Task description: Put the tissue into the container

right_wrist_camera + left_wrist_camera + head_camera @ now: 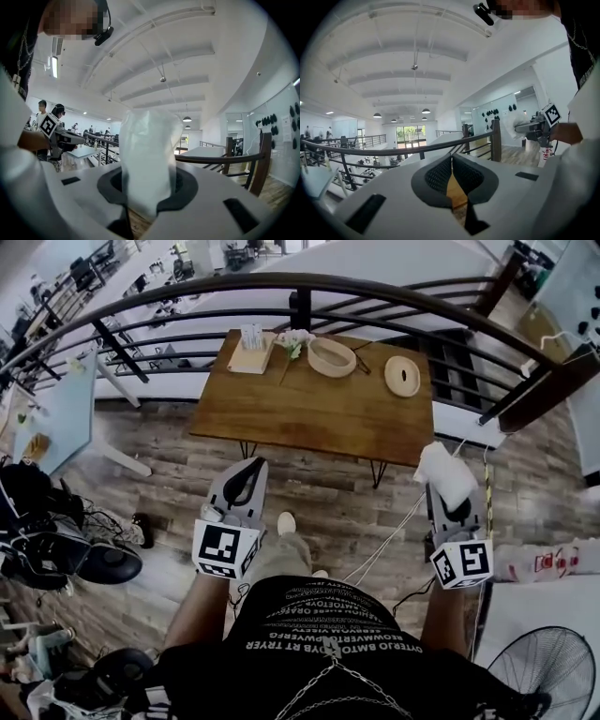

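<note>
My right gripper is shut on a white tissue, held over the floor short of the table's right corner. In the right gripper view the tissue stands up out of the jaws and hides them. My left gripper hangs at the same height on the left, shut with nothing in it; its dark pads meet at the tip. On the wooden table ahead sit a pale round bowl-like container, a flat round lid and a wooden tray with white tissues.
A curved black metal railing runs just behind the table, with a drop to a lower floor beyond. Dark bags and clutter lie at my left, a pale blue table beyond them. A standing fan is at lower right.
</note>
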`<action>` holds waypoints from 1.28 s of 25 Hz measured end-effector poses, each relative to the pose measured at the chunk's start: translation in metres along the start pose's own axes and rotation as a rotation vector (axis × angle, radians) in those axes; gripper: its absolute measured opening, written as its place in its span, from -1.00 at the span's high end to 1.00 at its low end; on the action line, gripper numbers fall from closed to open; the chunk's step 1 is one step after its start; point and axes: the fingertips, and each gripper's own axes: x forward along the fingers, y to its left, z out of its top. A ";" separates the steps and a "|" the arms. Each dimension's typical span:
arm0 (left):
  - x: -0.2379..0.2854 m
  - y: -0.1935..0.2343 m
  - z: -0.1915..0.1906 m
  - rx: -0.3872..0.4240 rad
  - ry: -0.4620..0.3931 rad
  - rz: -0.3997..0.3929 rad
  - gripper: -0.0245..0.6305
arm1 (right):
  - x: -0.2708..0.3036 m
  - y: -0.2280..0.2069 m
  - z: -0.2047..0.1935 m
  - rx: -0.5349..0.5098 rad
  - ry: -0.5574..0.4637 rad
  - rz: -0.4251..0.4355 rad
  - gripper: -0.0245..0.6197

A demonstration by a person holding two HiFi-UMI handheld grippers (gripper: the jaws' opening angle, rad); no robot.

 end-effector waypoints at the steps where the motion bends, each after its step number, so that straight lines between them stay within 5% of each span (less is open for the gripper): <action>1: 0.006 0.000 -0.001 0.001 0.000 -0.006 0.83 | 0.003 -0.001 -0.002 0.001 0.001 -0.002 0.56; 7: 0.046 0.004 0.002 0.001 -0.013 -0.036 0.83 | 0.033 -0.011 -0.010 0.005 0.012 -0.001 0.56; 32: 0.153 0.172 0.017 0.020 0.009 -0.051 0.83 | 0.241 0.019 0.031 -0.002 0.024 0.019 0.56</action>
